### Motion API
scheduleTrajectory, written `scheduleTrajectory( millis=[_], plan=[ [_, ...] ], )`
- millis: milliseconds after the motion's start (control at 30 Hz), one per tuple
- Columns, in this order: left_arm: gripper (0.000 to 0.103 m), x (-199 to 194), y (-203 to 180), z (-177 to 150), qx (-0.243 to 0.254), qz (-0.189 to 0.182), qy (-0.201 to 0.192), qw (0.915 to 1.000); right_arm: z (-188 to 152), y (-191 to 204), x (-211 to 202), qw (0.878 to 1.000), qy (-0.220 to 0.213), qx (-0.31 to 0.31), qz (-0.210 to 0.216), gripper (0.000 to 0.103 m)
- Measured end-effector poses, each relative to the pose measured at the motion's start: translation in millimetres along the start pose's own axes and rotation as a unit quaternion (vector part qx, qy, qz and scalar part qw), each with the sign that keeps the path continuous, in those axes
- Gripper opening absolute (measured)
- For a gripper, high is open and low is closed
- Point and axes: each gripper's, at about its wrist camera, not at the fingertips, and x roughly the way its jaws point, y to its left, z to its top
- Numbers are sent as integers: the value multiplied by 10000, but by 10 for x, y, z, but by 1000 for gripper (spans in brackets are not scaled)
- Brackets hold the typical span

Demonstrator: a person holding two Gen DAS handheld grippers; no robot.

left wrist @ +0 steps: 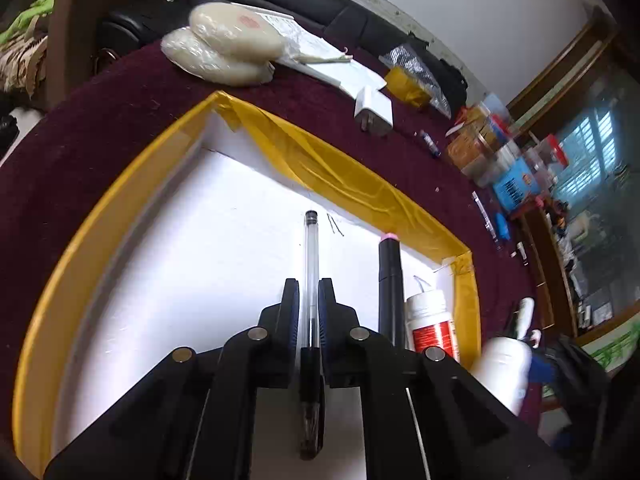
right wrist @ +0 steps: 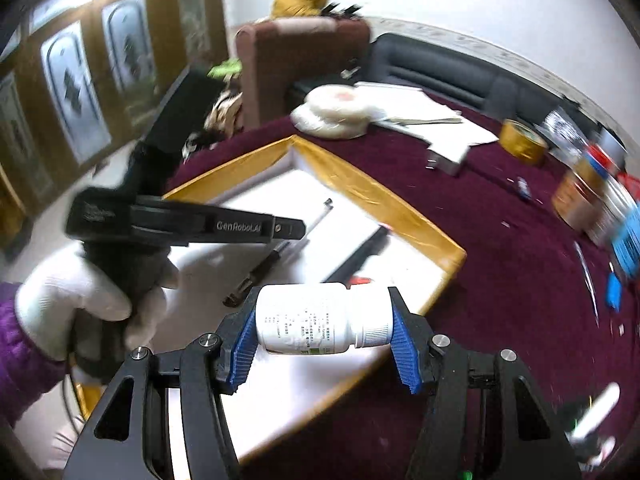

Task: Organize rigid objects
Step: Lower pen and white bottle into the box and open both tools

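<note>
My left gripper (left wrist: 309, 286) is shut on a clear pen (left wrist: 311, 248) with a black grip, held lengthwise over a white tray with a yellow taped rim (left wrist: 120, 184). A black marker (left wrist: 390, 280) with a pink tip and a white bottle with a red label (left wrist: 430, 320) lie in the tray's right corner. My right gripper (right wrist: 324, 296) is shut on a white pill bottle (right wrist: 316, 320), held sideways end to end between the blue pads above the tray's near edge (right wrist: 400, 216). In the right wrist view, a white-gloved hand (right wrist: 80, 304) holds the left gripper (right wrist: 296, 229) over the tray.
The tray sits on a maroon cloth (left wrist: 80, 128). Behind it lie two wrapped round discs (left wrist: 224, 44), papers, a white charger (left wrist: 374, 114) and a tape roll (right wrist: 522, 142). Jars and boxes (left wrist: 480, 148) crowd the right side, with loose pens (left wrist: 486, 216) near them.
</note>
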Motion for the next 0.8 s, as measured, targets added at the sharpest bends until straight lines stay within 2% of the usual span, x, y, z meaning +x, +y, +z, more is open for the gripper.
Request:
scheduleTrajectory(
  millis=[100,167,233,333,400,433,600,700,800],
  plan=[
    [9,-195,82,-10,-103,-111,-161,9998,111,144,187,9990,200,-403,-57,54],
    [18,-381,117,-27,-80,-121,-353,9993,176,229,318,9964,358,-759,-132,54],
    [35,-661,189,-100,-157,-262,-620,9976,233,280,437,9934,493,-1022,-140,54],
    [44,-958,281,-207,-268,-474,-904,9944,322,344,568,9887,586,-1375,-152,55],
    [49,-1119,317,-289,-242,-490,-1071,9927,361,353,604,9873,674,-1438,-103,67],
    [49,-1173,336,-321,-237,-511,-1114,9922,392,361,624,9872,669,-1442,-98,69],
    [49,-1317,377,-424,-259,-553,-1223,9906,450,287,465,9914,473,-1211,-141,69],
    [52,-1337,325,-462,-290,-595,-1217,9904,418,92,185,9967,179,-777,-158,69],
    [57,-1360,199,-511,-230,-663,-1172,9906,272,-272,-238,9996,-229,-45,-181,69]
  ],
)
